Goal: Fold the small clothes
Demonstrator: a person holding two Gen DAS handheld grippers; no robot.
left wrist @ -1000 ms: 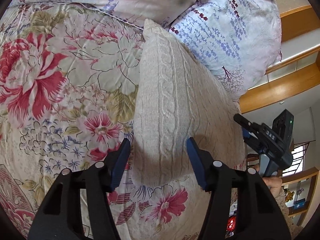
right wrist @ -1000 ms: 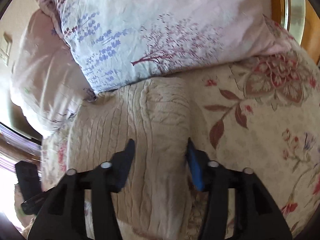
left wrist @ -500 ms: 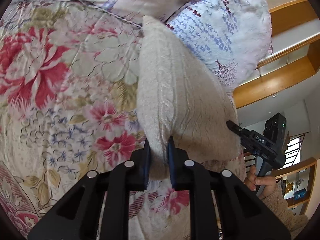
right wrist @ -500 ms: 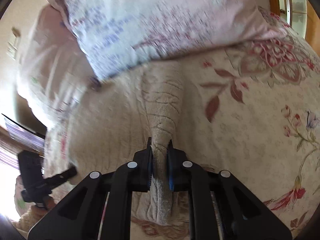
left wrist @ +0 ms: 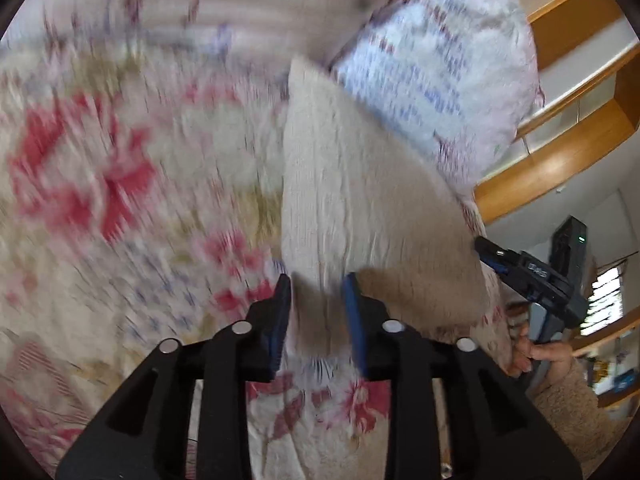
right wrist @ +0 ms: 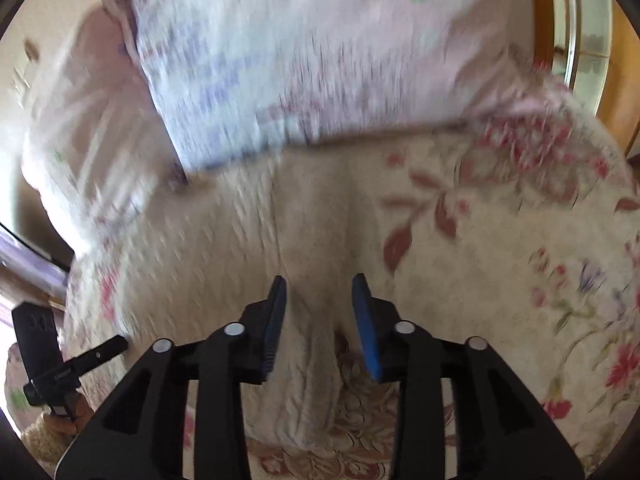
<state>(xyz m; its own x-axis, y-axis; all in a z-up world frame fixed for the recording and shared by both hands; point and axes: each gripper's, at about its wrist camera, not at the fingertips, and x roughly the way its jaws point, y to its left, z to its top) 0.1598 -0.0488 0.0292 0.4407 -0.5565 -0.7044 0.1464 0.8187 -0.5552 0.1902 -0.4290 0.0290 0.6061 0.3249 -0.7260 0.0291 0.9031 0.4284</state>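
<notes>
Cream cable-knit sweater (left wrist: 360, 208) lies folded on the floral bedspread (left wrist: 120, 160), its far edge against the pillow (left wrist: 440, 72). Left hand-held gripper (left wrist: 316, 312) has just been opening, jaws spread, sweater's hem between. Right hand-held gripper (right wrist: 320, 312) likewise: spread, knit fold between.

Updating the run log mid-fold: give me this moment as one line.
left gripper: jaws just opening, cream knit sweater between them | right gripper: same | sweater: on floral bedspread, by pillow
</notes>
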